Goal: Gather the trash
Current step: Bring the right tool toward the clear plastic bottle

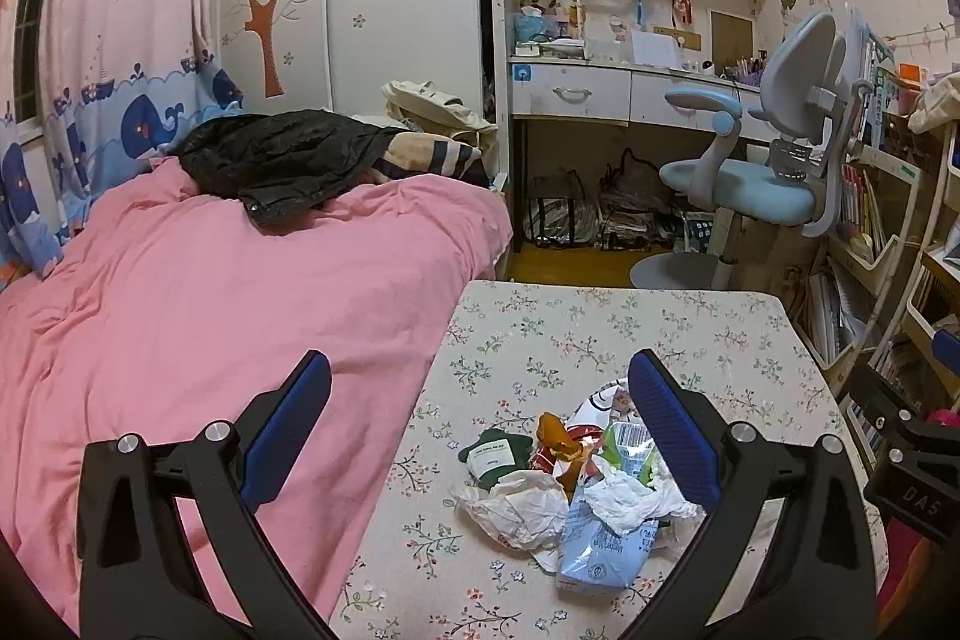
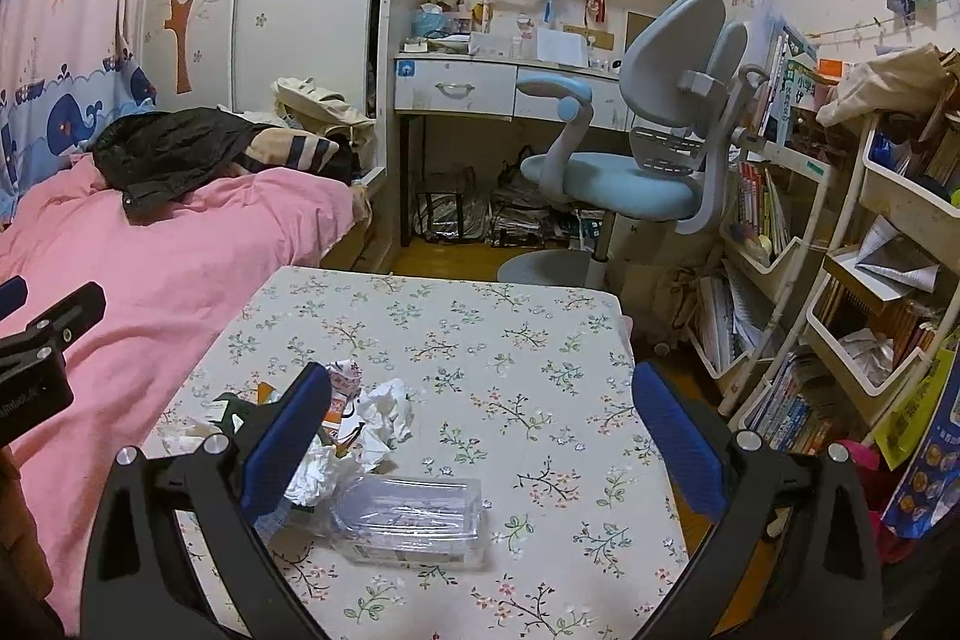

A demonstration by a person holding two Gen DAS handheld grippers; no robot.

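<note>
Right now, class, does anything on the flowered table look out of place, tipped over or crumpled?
Yes. A clear plastic bottle lies on its side on the table rather than upright. Beside it sit crumpled white tissues and a heap of torn snack wrappers, scattered loosely. Both the left gripper and right gripper are open and hold nothing.

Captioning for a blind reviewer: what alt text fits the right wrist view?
The open right gripper hovers over a floral tablecloth, with a clear plastic bottle lying on its side beside crumpled tissues and wrappers. Beyond are a pink bed and blue desk chair.
</note>
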